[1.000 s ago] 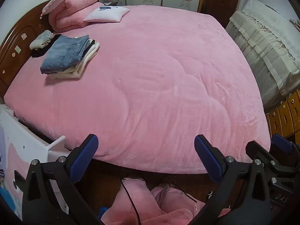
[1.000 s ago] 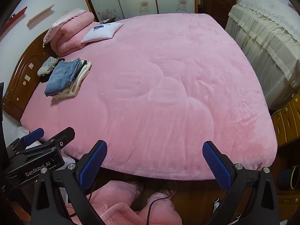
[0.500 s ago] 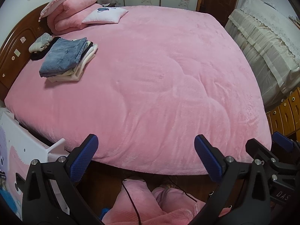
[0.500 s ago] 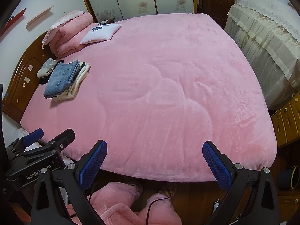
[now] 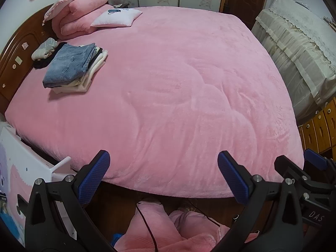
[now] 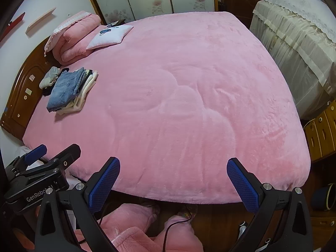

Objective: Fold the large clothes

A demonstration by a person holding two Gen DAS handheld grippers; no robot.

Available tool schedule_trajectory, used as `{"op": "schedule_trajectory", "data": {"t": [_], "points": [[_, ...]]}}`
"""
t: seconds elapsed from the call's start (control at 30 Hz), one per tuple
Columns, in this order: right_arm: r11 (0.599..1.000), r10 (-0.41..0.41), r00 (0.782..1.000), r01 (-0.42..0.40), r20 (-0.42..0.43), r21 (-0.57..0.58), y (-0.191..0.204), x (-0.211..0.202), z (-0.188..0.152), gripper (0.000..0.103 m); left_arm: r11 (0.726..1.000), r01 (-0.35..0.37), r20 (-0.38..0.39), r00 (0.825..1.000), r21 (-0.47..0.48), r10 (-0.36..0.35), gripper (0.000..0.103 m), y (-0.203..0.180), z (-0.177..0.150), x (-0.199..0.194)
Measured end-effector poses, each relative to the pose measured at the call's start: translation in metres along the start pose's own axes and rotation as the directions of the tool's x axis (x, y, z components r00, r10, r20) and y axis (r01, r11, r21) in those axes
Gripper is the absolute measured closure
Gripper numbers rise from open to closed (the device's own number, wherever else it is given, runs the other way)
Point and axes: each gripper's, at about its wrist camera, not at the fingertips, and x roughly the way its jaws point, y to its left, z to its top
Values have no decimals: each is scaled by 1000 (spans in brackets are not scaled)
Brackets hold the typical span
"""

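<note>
Resting folded clothes stack [image 5: 73, 69] on pink bed [image 5: 178, 88], both fingers spread

The bed is covered by a plushy, matt pink fleece blanket [image 5: 178, 79]. Denim jeans [image 5: 67, 65] are stacked on soft cream knit cloth [image 5: 88, 79]. The headboard [image 5: 14, 63] is done in glossy dark wood. Gripper pads [image 6: 104, 185] are finished in bumpy blue rubber on matt black plastic, with shiny metal screws.
</note>
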Motion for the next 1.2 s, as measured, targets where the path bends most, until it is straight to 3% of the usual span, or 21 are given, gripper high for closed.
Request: {"op": "schedule_trajectory", "data": {"t": [0.8, 1.03, 1.2], "points": [[999, 3, 1000, -3, -10, 32, -10, 5, 1, 0, 1000, -5, -7, 1000, 25, 6, 1, -4, 12, 5], [998, 9, 1000, -8, -25, 55, -26, 16, 20, 0, 998, -8, -12, 1000, 63, 9, 1, -13, 27, 17], [996, 3, 1000, -2, -14, 88, -40, 22, 36, 0, 996, -23, 25, 999, 80, 21, 1, -16, 44, 18]]}}
